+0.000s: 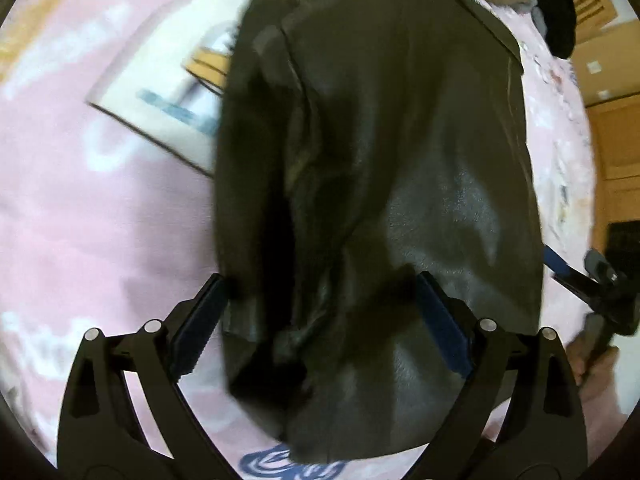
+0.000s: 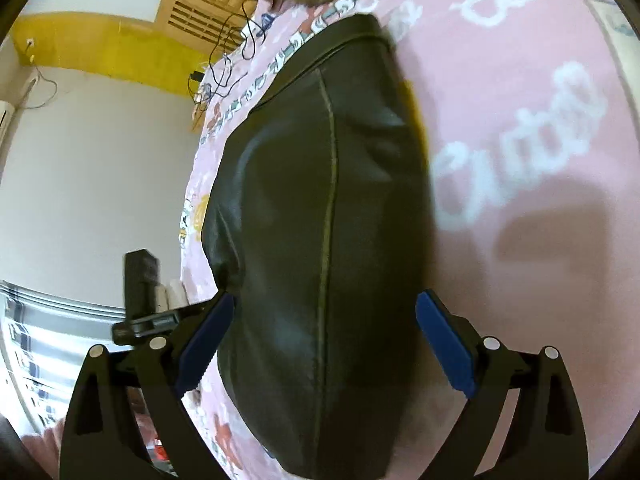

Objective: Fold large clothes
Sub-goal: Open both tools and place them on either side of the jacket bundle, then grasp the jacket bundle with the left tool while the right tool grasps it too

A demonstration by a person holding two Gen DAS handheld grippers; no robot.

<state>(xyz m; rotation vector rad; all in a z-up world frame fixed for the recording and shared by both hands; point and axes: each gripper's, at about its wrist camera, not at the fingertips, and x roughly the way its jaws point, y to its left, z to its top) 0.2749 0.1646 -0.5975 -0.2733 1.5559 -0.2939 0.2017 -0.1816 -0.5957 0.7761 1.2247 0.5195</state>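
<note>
The black leather jacket (image 1: 380, 184) lies on the pink printed bed sheet (image 1: 100, 220), already gathered into a long, narrow bundle with 1 stitched seam running along its length in the right wrist view. A collar or hem edge shows at the far end of the bundle.

The left gripper (image 1: 320, 320) hovers over the near end of the jacket. Its jaws stand wide apart and clamp nothing; the creased layers of leather lie between and below the 2 blue pads. The right gripper (image 2: 326, 344) sits at the other long side of the bundle, jaws likewise spread wide, with the jacket (image 2: 320, 208) between the pads but not pinched. It also appears at the right edge of the left wrist view.

Judgement: both grippers straddle the near end so that each can close on a corner of the bundle for the next fold toward the far end. Leather is stiff and smooth, so a shallow pinch may slip.

A white printed panel (image 1: 168, 76) on the sheet lies beside the jacket.
</note>
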